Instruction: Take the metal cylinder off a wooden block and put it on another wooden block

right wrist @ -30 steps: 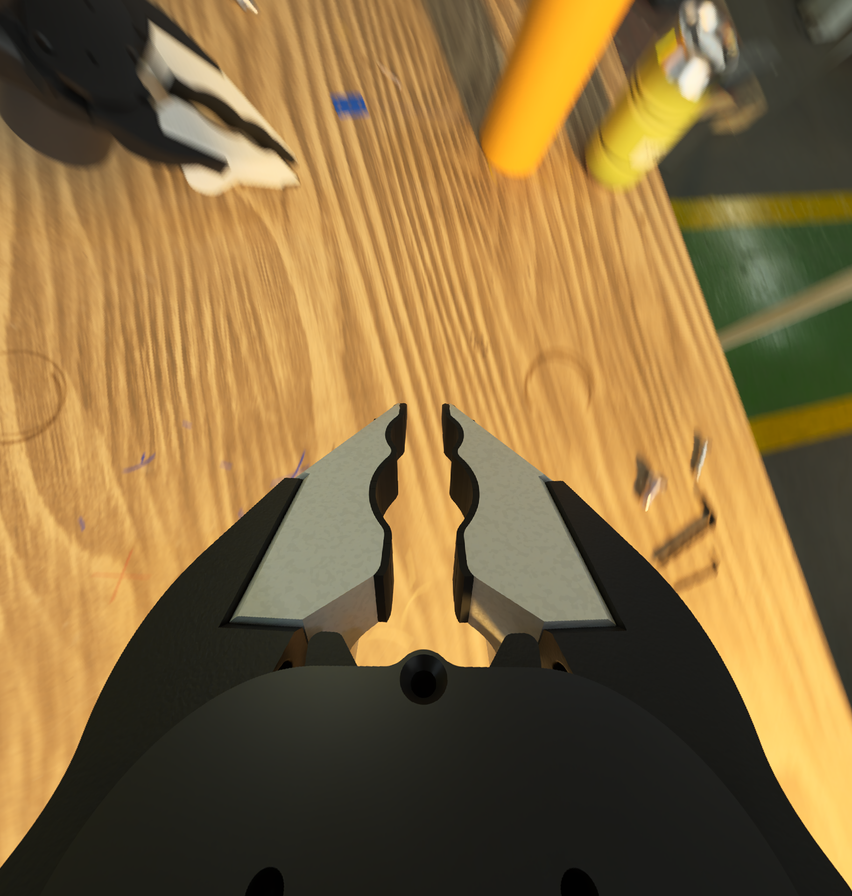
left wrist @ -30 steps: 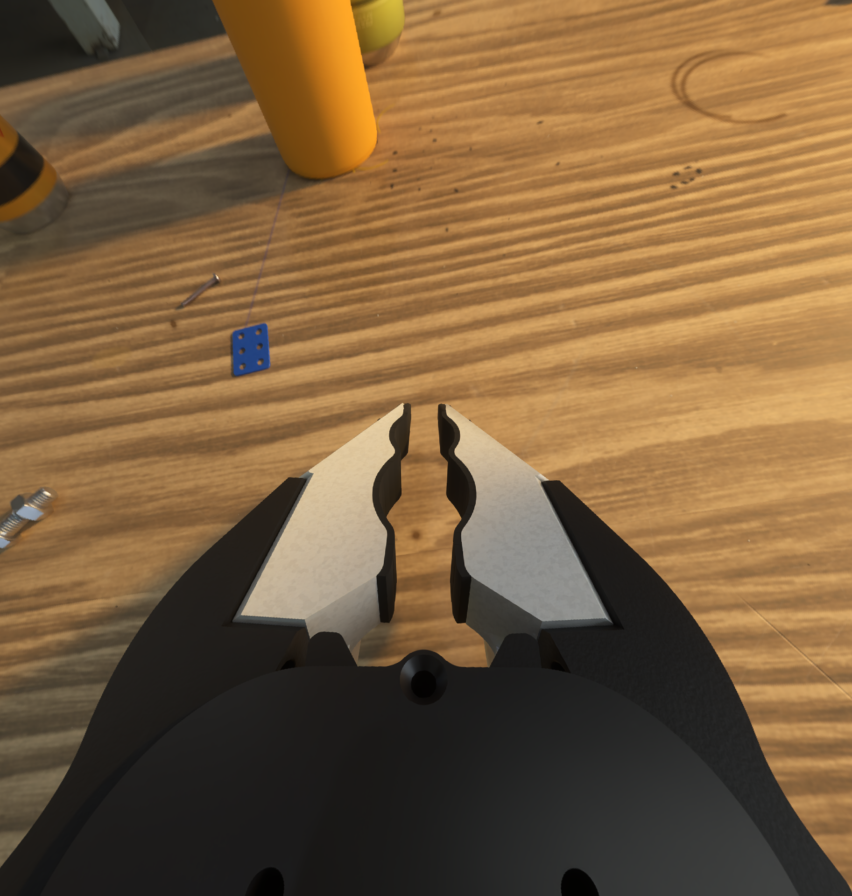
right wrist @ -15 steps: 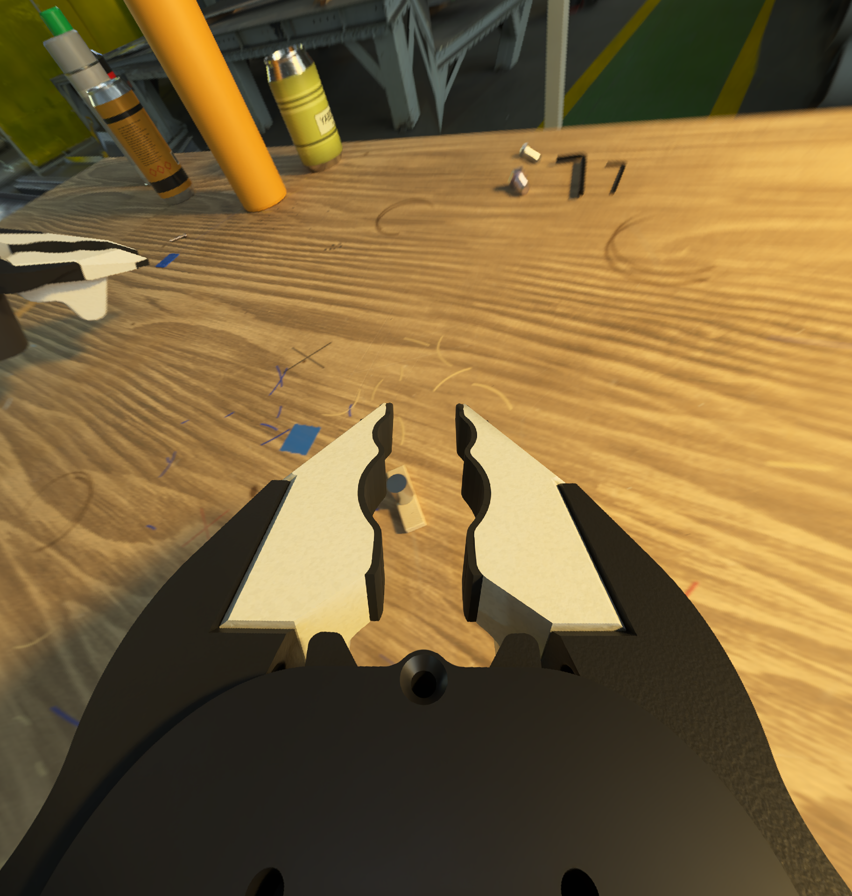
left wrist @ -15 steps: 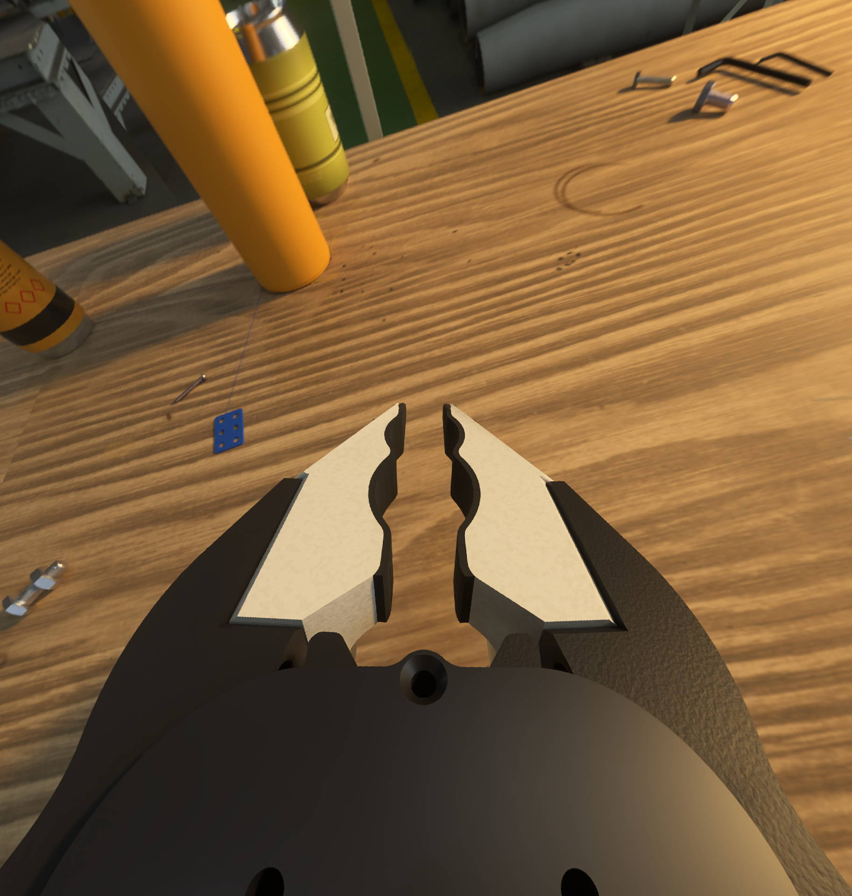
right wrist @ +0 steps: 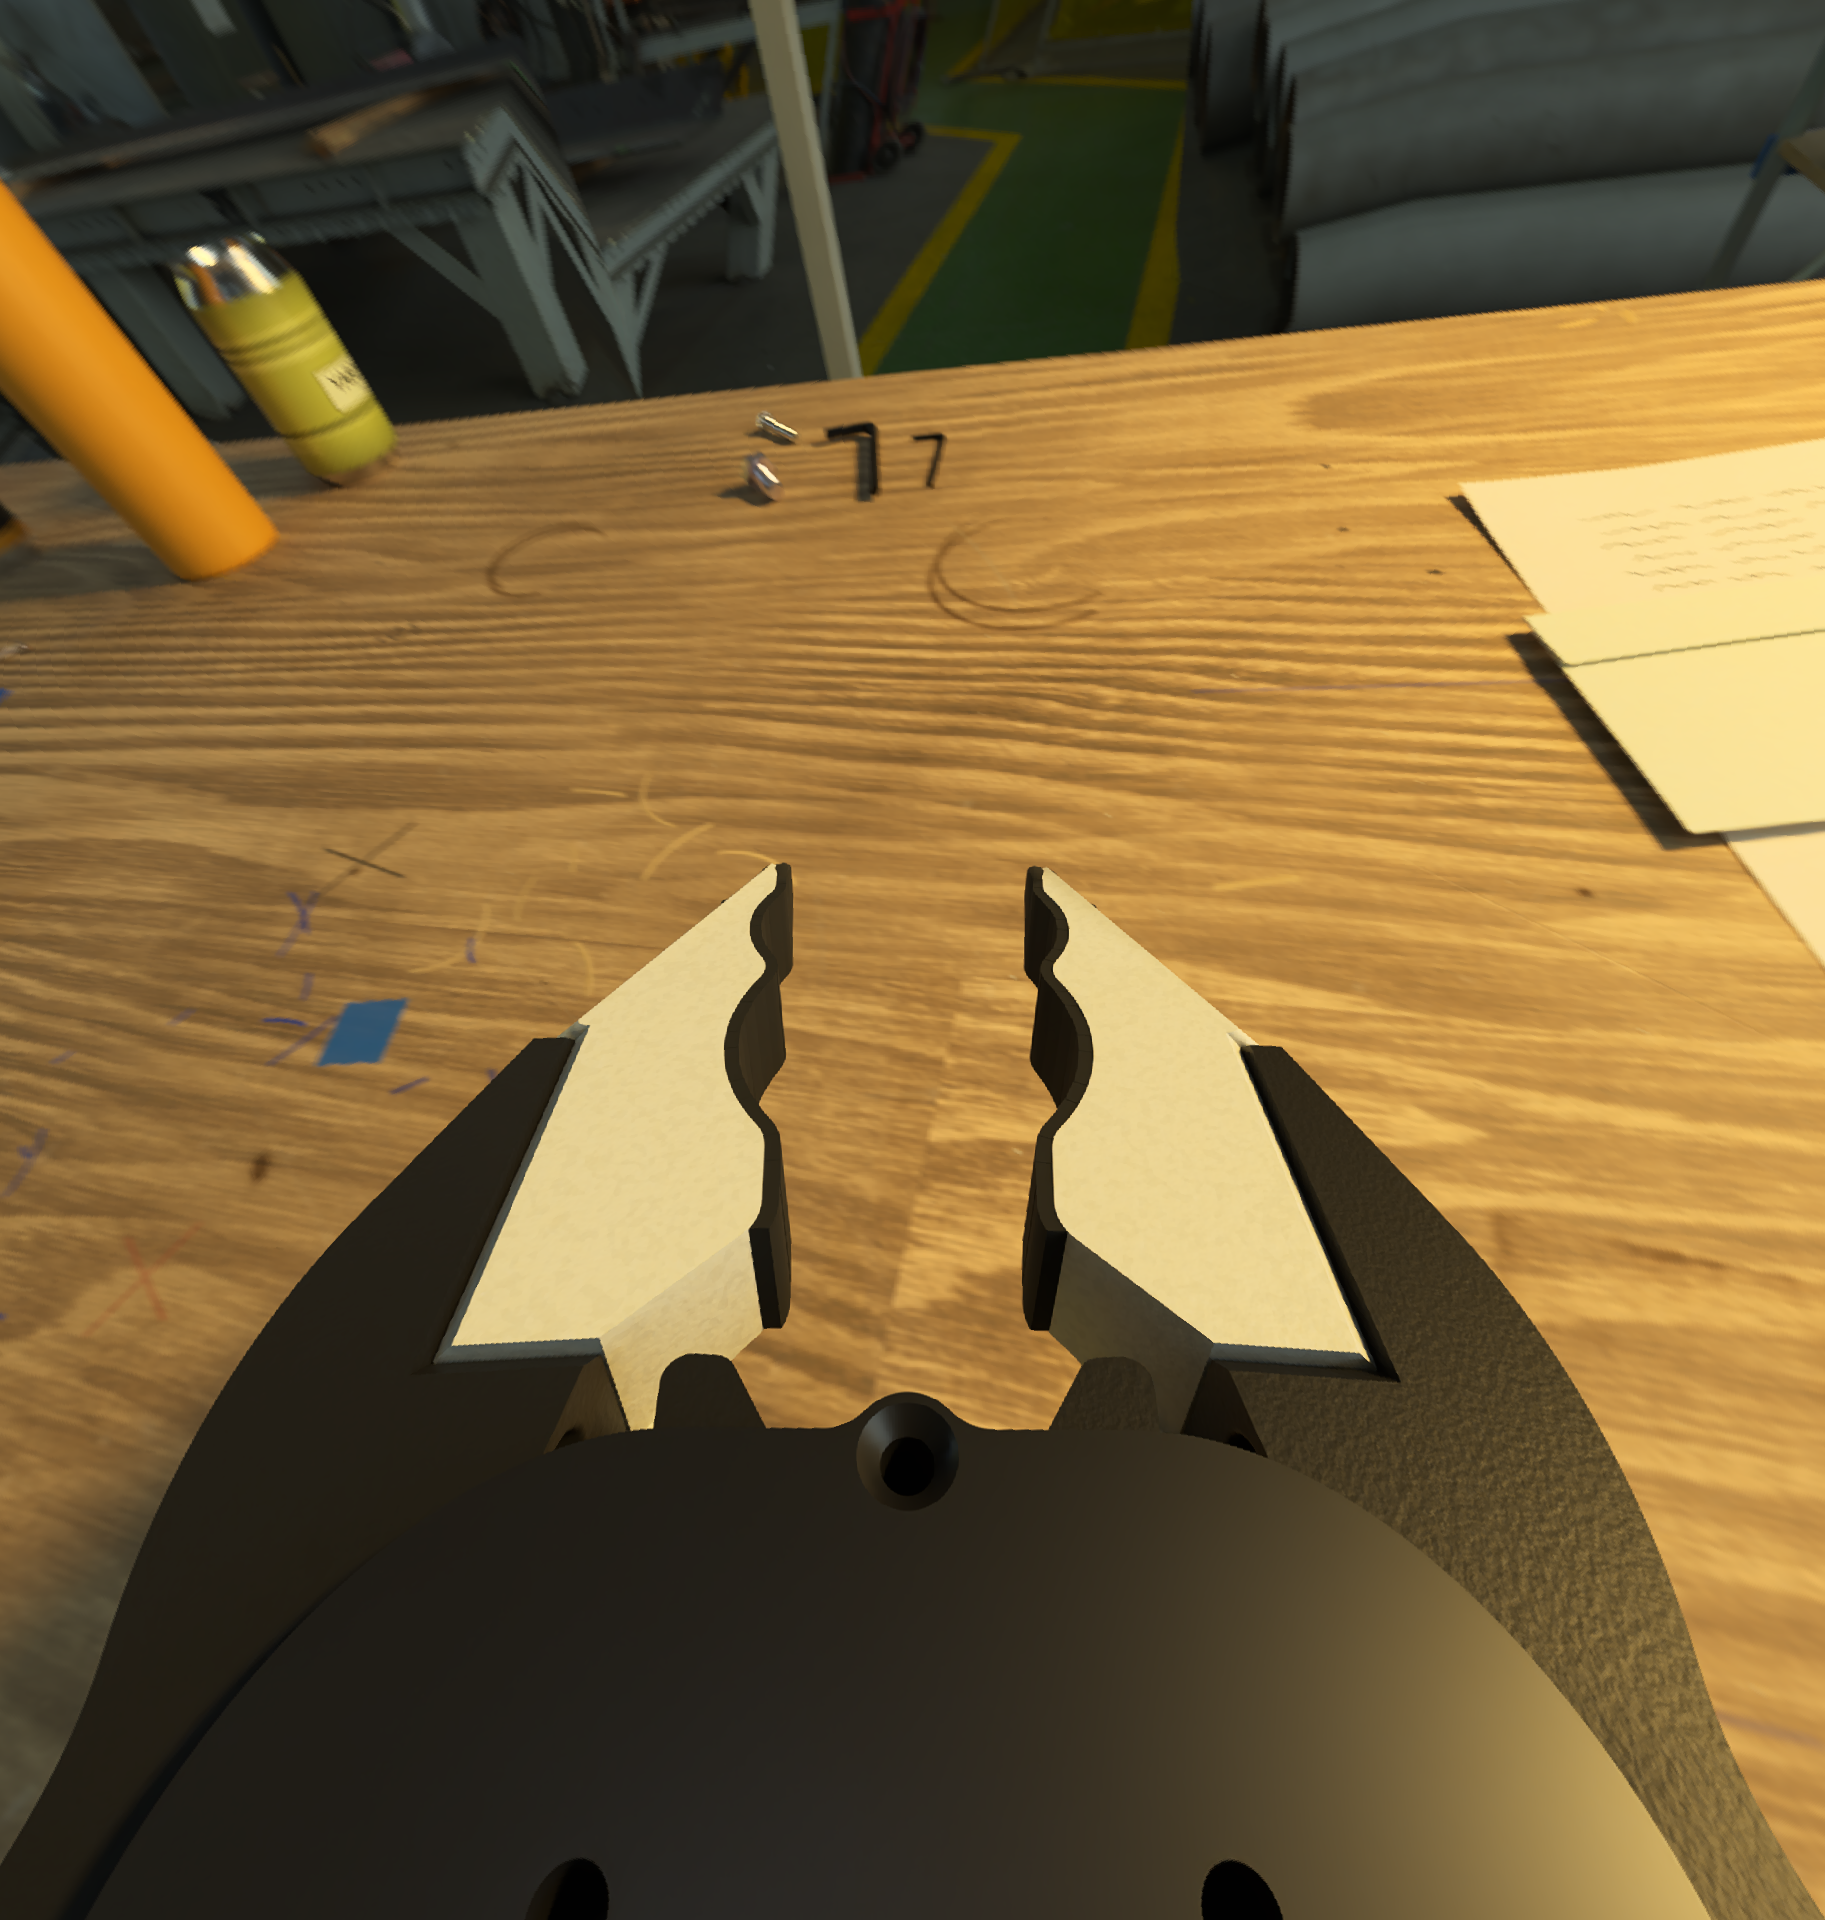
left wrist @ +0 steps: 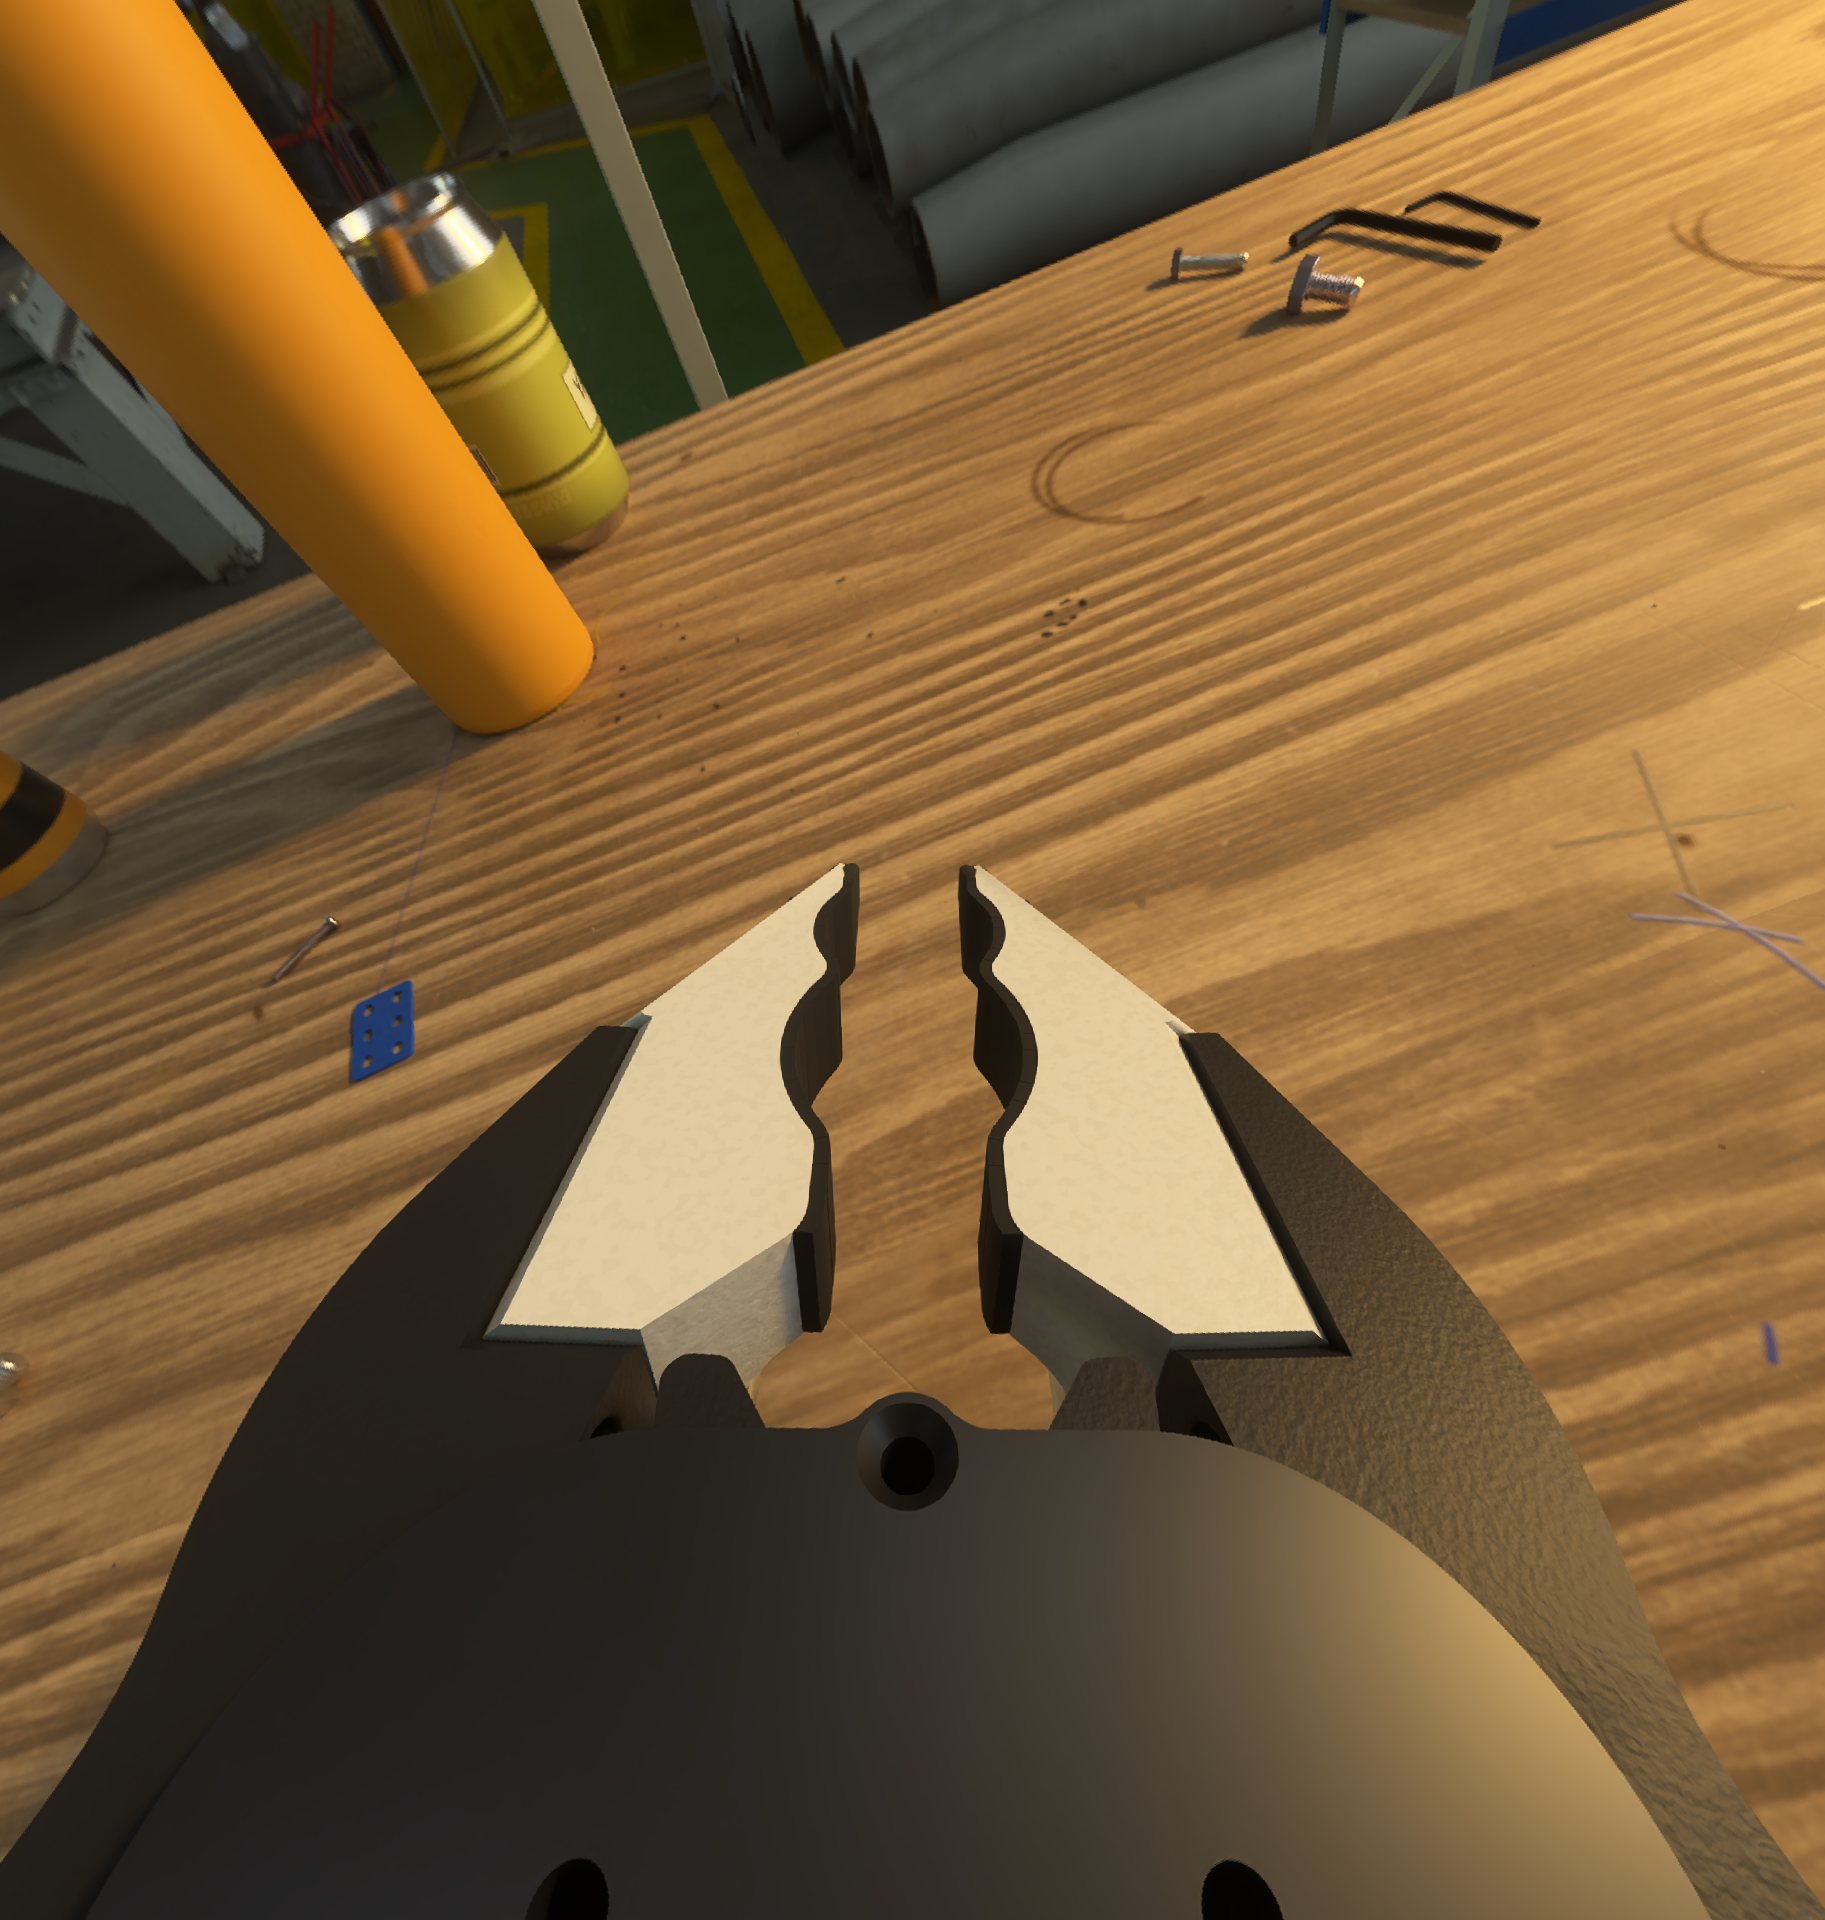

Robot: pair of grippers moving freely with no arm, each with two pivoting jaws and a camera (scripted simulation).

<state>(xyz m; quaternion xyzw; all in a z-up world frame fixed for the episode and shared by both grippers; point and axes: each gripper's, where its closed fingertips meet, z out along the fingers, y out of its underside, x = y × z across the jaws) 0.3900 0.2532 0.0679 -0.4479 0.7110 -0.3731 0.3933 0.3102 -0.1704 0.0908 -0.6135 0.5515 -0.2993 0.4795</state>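
Neither view shows the metal cylinder or any wooden block. My left gripper (left wrist: 908, 873) hovers over bare wooden table (left wrist: 1251, 748). Its jaws stand a narrow gap apart with nothing between them. My right gripper (right wrist: 908, 873) hovers over the table (right wrist: 1251, 935). Its jaws are wide apart and empty. Neither gripper shows in the other's view.
In the left wrist view, far left: an orange pole (left wrist: 264, 416), a yellow can (left wrist: 492, 384), an orange-black can (left wrist: 4, 831), a blue holed plate (left wrist: 381, 1029) and a nail (left wrist: 303, 951). Far edge: bolts (right wrist: 762, 473) and hex keys (right wrist: 866, 457). Paper sheets (right wrist: 1718, 644) lie right; blue tape (right wrist: 362, 1031) lies left.
Both views have tilted up towards the far table edge. The right jaws have opened wider, the left slightly. A small block with a cylinder, between the right fingers half a second ago, has left view.
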